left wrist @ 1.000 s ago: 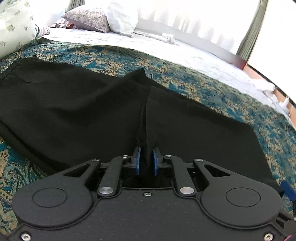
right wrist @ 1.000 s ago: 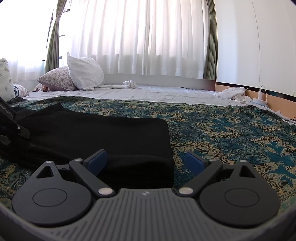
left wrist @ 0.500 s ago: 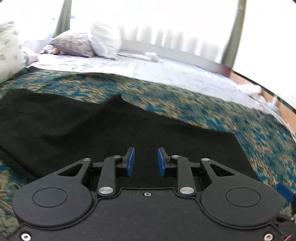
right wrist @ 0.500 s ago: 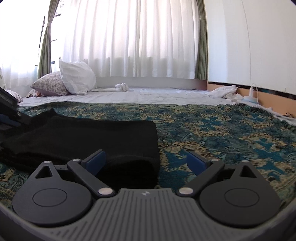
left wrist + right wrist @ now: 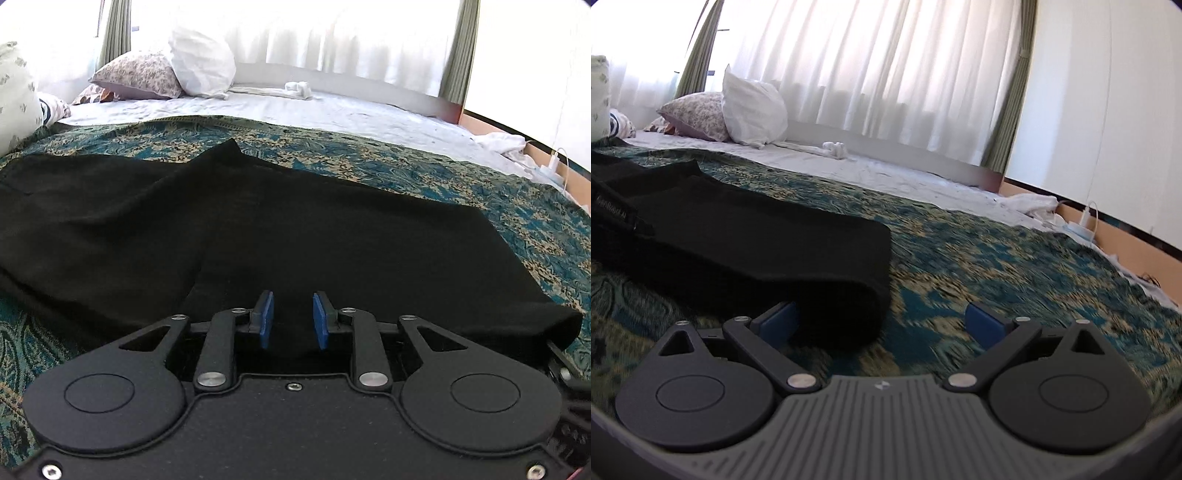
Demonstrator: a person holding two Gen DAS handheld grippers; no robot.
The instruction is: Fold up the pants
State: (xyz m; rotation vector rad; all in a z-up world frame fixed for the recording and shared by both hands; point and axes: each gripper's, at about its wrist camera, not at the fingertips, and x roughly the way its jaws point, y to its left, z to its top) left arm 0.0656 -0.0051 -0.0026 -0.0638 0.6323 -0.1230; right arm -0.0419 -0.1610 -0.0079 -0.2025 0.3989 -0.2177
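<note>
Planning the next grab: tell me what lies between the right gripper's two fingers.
In the right wrist view, the right gripper stands wide open. The folded end of the black pants fills the left part of the gap; bare patterned bedspread fills the rest.

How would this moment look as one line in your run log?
stage: mid-fold | black pants: flat on bedspread | left gripper: open, empty | right gripper: open at hem

Pants (image 5: 295, 229) black. Bedspread (image 5: 424, 173) teal-and-gold paisley. Sheet (image 5: 332, 110) white. Pillow (image 5: 140, 74) seemingly floral. Gripper pads (image 5: 266, 319) blue. Curtains (image 5: 871, 62) white.
</note>
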